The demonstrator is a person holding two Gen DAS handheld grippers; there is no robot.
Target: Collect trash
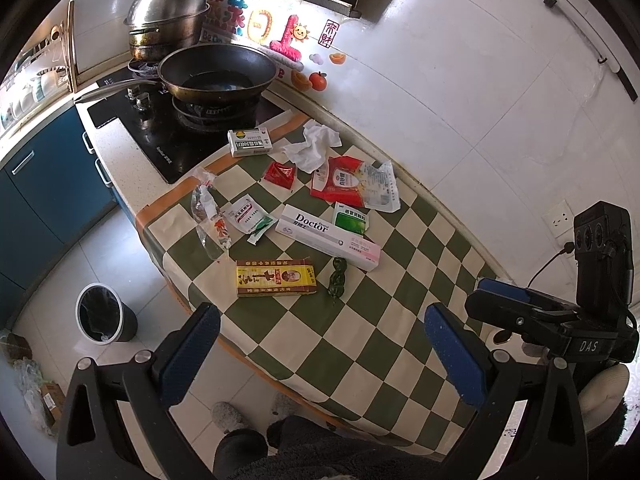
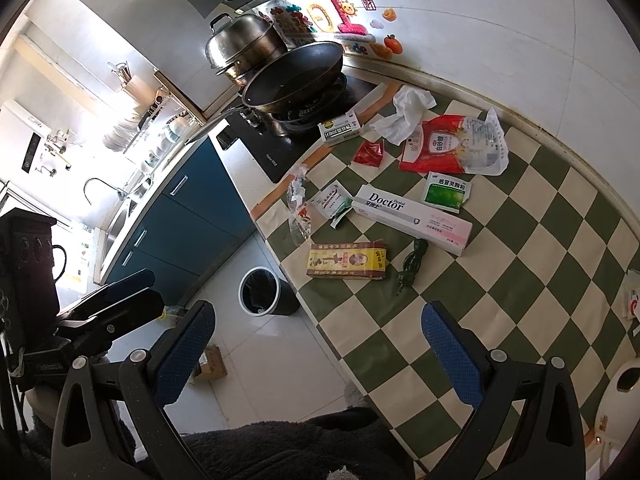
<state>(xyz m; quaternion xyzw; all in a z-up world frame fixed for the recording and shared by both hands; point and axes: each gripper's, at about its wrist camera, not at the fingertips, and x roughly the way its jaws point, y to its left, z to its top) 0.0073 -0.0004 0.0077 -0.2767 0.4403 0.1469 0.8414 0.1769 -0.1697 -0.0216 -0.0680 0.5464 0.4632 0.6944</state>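
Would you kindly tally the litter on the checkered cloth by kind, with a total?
Cardboard boxes: 3 – Doctor toothpaste box, yellow box, small white box.
Sachets and packets: 3 – green sachet, white sachet, red packet.
Plastic bags and wrappers: 3 – red-and-white bag, clear wrapper, twisted green wrapper.
Crumpled tissue: 1.
Total: 10.

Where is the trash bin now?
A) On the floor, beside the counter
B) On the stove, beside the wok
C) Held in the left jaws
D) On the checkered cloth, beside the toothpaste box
A: the trash bin stands on the floor tiles below the edge of the checkered cloth, apart from both grippers.
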